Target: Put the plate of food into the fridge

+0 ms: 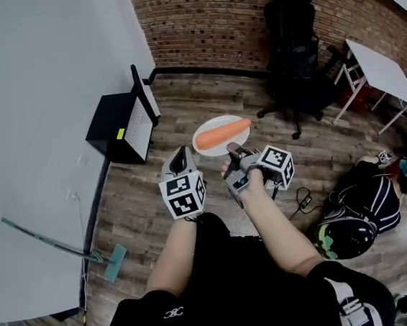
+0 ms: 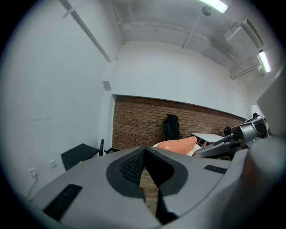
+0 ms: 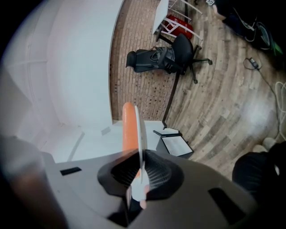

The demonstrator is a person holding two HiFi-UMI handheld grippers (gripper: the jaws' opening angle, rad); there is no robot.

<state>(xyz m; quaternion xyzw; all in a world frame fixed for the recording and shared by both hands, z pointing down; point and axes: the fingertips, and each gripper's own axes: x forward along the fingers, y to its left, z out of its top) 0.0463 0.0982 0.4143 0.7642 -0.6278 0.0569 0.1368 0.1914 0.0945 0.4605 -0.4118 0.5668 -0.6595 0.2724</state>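
Your right gripper (image 1: 234, 149) pinches only the plate (image 1: 214, 123) rim, left gripper (image 1: 182, 154) clenched empty; tilt and the carrot (image 1: 222, 133) rolls off.

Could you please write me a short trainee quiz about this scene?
1. True or false: the right gripper has its jaws shut on the plate.
2. What lies on the plate? A) a green apple B) a long orange piece of food C) nothing
3. What seat stands before the brick wall?
Key: 1 true; 2 B; 3 the black office chair.
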